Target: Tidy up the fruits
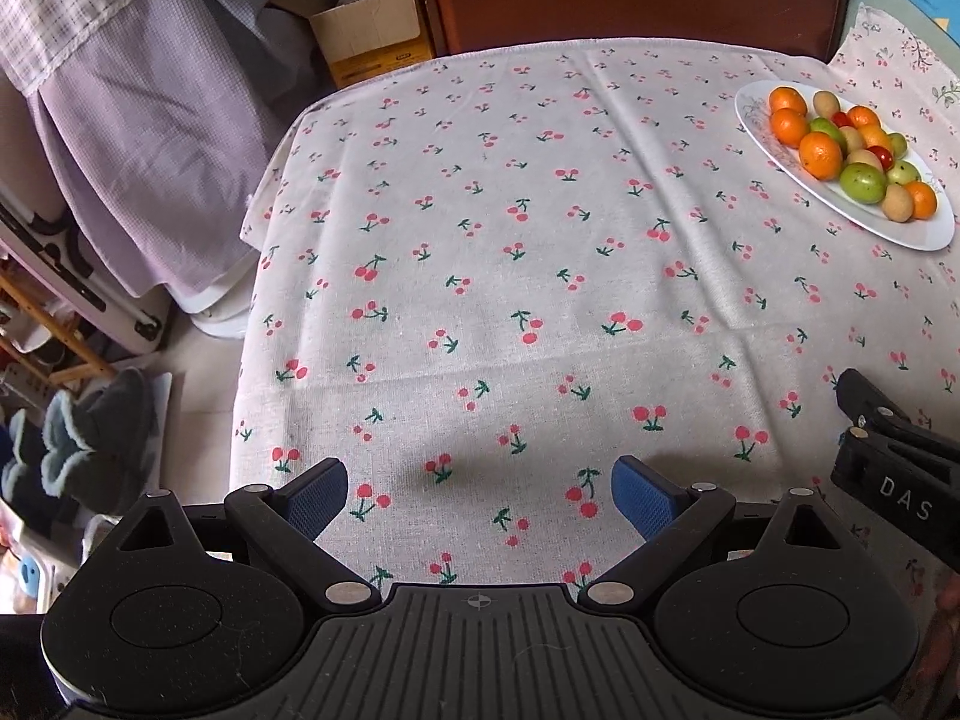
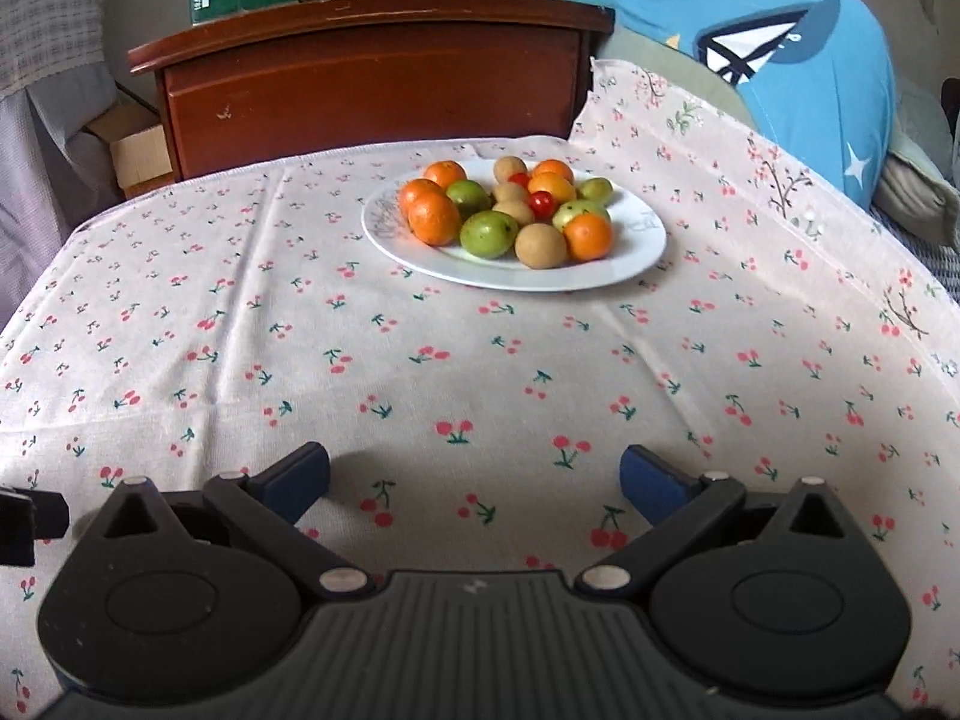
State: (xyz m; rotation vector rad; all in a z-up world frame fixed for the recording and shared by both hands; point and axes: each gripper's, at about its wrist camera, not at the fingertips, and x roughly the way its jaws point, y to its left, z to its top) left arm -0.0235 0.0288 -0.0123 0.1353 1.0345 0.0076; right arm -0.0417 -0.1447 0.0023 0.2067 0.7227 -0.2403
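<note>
A: Scene logged, largest first. A cherry-print tablecloth (image 2: 480, 360) is spread flat; a white plate (image 2: 642, 240) is set at its far side, heaped with oranges (image 2: 433, 217), green fruits (image 2: 487, 233), tan fruits (image 2: 540, 246) and cherry tomatoes (image 2: 543, 201).

B: Handling?

A: Judged light, round, prone to roll; tomatoes soft. Each is best taken across its middle.

B: Grippers?

A: Left gripper (image 1: 480, 495) and right gripper (image 2: 474, 474) are spread wide, empty, well short of the plate.

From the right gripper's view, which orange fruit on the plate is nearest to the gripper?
The orange fruit at the front right of the white plate, beside the tan fruit. The other orange ones lie farther back.
</note>
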